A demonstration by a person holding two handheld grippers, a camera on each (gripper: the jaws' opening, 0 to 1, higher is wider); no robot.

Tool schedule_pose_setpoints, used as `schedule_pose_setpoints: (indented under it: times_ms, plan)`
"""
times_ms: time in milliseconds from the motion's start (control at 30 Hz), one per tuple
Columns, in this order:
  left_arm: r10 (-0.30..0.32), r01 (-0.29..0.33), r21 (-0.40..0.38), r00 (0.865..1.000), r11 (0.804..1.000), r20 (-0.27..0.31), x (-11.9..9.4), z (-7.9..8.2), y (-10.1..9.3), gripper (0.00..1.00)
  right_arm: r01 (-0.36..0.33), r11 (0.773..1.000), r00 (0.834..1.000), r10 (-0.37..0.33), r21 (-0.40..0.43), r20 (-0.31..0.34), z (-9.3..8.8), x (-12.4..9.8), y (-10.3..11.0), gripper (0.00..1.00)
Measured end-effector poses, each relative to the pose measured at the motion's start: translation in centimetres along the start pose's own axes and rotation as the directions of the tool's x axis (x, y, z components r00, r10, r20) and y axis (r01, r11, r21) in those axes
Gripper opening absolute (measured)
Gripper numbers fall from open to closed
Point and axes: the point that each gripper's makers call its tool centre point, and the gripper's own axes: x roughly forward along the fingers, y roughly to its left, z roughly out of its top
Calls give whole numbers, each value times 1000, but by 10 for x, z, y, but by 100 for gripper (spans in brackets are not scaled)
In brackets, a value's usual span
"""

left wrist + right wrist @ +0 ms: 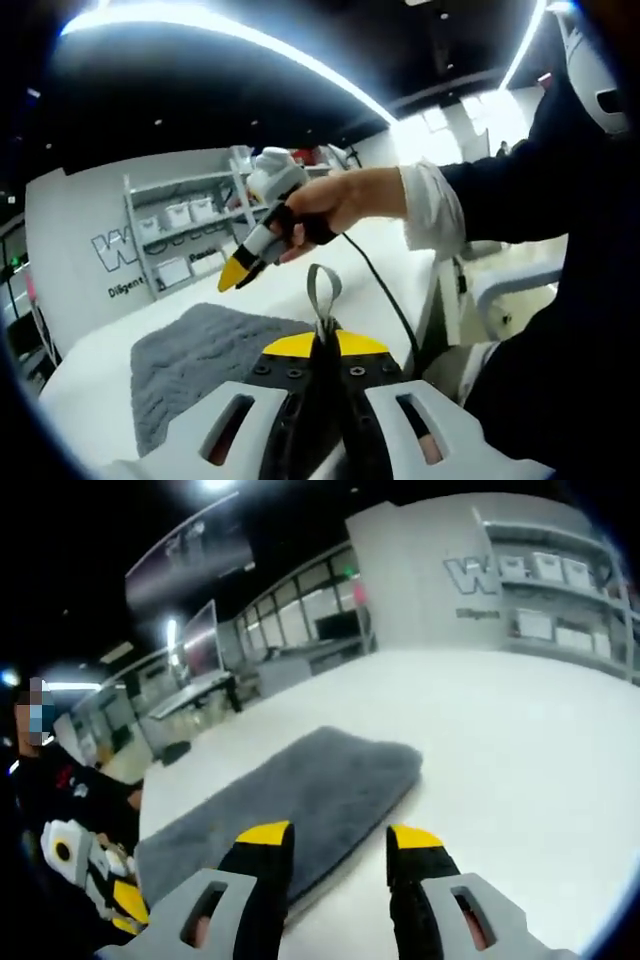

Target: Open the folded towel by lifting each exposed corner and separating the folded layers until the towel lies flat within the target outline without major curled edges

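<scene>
- the grey towel (pixel 300 785) lies folded on the white table (pixel 520 740), a long thick pad with its layers stacked.
- in the left gripper view the left gripper (pixel 322 338) has its yellow-tipped jaws pressed together on a thin grey loop (pixel 322 290) that sticks up from the towel's edge. it looks like a hanging loop, but that is a guess.
- the right gripper (pixel 340 838) hangs over the near edge of the towel in the right gripper view. its jaws are spread apart, with nothing between them.
- in the left gripper view a hand (pixel 335 205) holds that right gripper up in the air, above the table.
- the step looks like the first lift, since the towel is not opened yet.
- to do it well, i think the open gripper should come down on a corner and grab only the top layer.
- lift slow and pull the layer out sideways, so the layer under it stays put.
- lifting by the loop alone may bunch the cloth up.
</scene>
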Motion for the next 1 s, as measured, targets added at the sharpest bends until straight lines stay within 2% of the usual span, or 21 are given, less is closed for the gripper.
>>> schedule_pose_setpoints:
  times_ms: [67, 133, 433, 500, 533, 700, 833, 1000]
  plan:
    - [7, -7, -21, 1000, 1000, 3, 0, 1, 1, 5, 6, 1000, 1000, -6, -4, -10, 3, 6, -9, 35]
    - [49, -48, -58, 999, 997, 15, -1, 2, 8, 4, 8, 1000, 1000, -8, -5, -21, 1, 9, -11, 34]
    - [95, -90, -153, 995, 984, 28, -3, 6, 19, 4, 22, 1000, 999, -22, 11, -49, 5, 24, -26, 31]
    - [112, -104, -172, 993, 980, 37, -4, 9, 22, 4, 25, 999, 998, -24, 20, -54, 6, 27, -28, 31]
    - [144, -133, -197, 989, 971, 40, -5, 10, 26, 4, 28, 999, 998, -27, 22, -56, 6, 29, -30, 30]
    - [167, -156, -184, 985, 970, 44, -6, 14, 27, 4, 44, 997, 998, -42, 59, -48, 11, 36, -38, 29]
    - [192, -174, -225, 980, 959, 57, -9, 17, 35, 4, 51, 995, 998, -48, 81, -46, 17, 43, -44, 29]
    - [232, -213, -212, 970, 954, 67, -14, 22, 44, 4, 49, 990, 998, -42, 135, -52, 20, 54, -50, 29]
